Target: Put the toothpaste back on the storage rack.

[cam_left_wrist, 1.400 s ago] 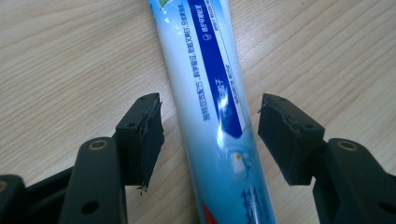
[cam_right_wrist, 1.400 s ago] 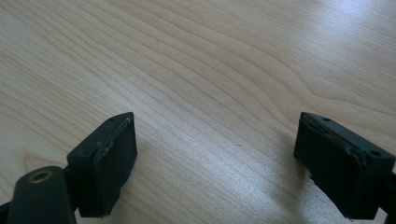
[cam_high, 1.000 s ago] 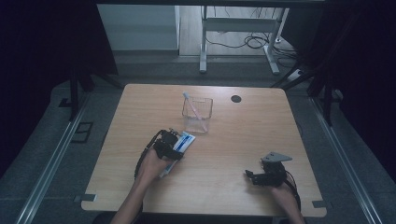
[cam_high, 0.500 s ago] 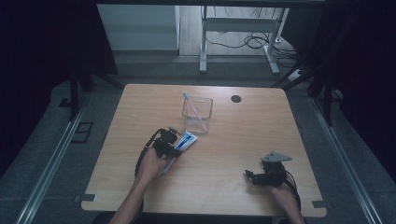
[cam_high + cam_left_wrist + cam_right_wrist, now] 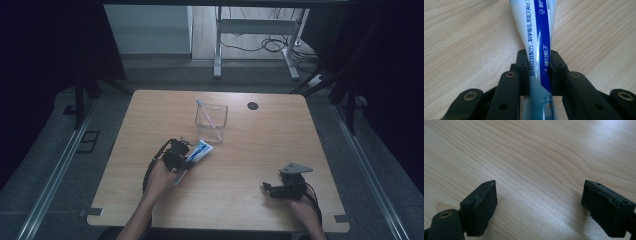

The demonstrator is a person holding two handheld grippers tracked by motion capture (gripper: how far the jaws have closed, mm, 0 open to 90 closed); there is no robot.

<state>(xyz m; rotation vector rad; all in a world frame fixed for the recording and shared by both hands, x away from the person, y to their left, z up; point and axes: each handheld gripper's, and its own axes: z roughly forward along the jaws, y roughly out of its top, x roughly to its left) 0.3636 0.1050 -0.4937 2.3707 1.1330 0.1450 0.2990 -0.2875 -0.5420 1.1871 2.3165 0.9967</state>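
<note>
In the left gripper view the toothpaste tube (image 5: 537,37) is cut off at the top edge, so its far end is out of frame, and its near end runs down behind the left gripper (image 5: 539,72), whose fingers (image 5: 522,72) cover both flanks of the tube. In the high view the print on the tube (image 5: 198,150) is too small to read, and the left hand (image 5: 159,179) hides part of it. The thin stick in the clear cup (image 5: 211,121) is too small to identify. The right hand (image 5: 303,209) is cut off by the bottom edge.
</note>
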